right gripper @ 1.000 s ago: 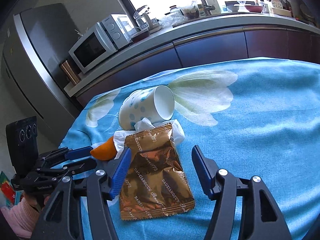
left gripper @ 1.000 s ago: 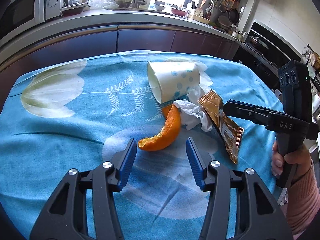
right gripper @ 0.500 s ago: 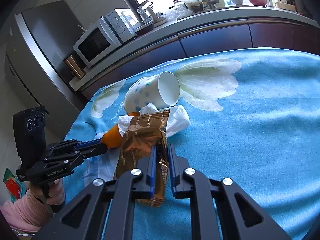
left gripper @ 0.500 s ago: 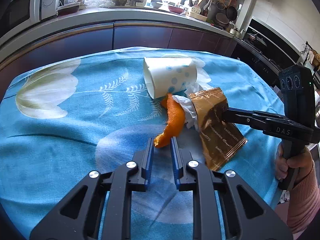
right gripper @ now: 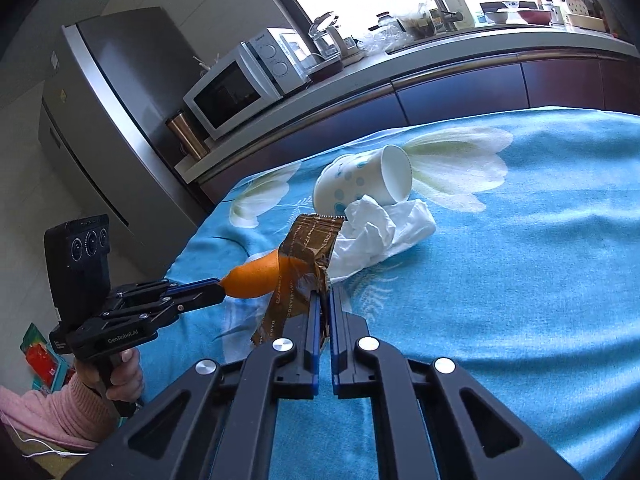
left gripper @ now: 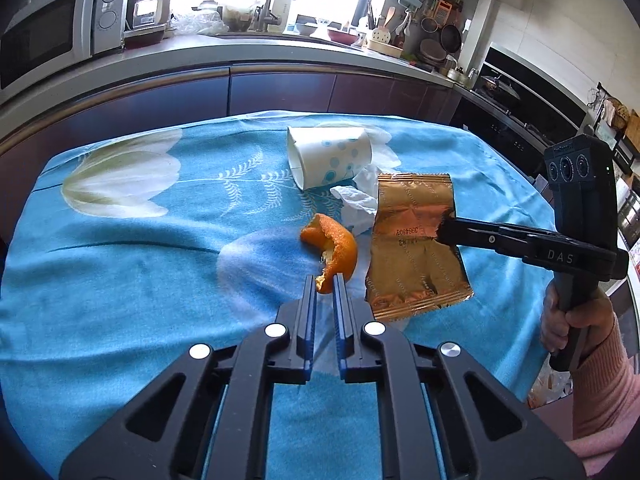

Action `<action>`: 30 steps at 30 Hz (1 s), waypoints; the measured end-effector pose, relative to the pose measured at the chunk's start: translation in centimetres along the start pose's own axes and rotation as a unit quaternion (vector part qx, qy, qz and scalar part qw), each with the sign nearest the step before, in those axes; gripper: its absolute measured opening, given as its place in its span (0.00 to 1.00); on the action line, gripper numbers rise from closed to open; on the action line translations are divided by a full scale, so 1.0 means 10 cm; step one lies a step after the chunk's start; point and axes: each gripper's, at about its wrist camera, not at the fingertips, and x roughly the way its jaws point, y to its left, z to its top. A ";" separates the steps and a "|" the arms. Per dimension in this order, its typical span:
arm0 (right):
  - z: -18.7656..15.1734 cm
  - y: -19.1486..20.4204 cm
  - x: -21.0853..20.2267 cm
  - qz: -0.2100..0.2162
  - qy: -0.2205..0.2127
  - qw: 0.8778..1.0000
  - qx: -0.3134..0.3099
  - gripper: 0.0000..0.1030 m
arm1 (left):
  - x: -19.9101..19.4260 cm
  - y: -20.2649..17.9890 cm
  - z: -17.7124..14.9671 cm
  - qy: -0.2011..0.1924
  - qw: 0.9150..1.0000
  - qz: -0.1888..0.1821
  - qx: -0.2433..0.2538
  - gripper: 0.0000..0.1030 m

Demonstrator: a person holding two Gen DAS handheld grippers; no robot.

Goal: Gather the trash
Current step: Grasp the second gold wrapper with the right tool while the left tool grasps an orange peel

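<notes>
the left gripper [left gripper: 325, 280] pinches one end of the orange peel [left gripper: 334, 250], lifted above the blue floral tablecloth [left gripper: 140, 264]. the right gripper [right gripper: 325, 300] is clamped on the gold snack wrapper [right gripper: 304, 264], beside the crumpled tissue [right gripper: 380, 232] and tipped paper cup [right gripper: 360, 188].

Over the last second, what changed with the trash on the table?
Both sets of fingers closed. The left gripper took hold of the orange peel; the right gripper took the brown wrapper. Both pieces are now lifted off the blue cloth. The paper cup and tissue stayed where they were.
</notes>
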 end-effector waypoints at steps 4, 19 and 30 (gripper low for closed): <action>-0.01 0.09 0.02 0.016 0.000 1.000 -0.003 0.03 | -0.22 0.11 -0.15 -0.009 1.000 0.011 -0.009 0.08; -0.05 0.46 0.34 0.034 0.028 0.998 -0.032 0.03 | -0.55 0.39 -0.54 -0.004 0.999 0.033 -0.036 0.37; -0.08 0.51 0.40 0.037 0.036 0.998 -0.032 0.03 | -0.29 0.32 -0.54 0.027 0.999 0.010 -0.035 0.28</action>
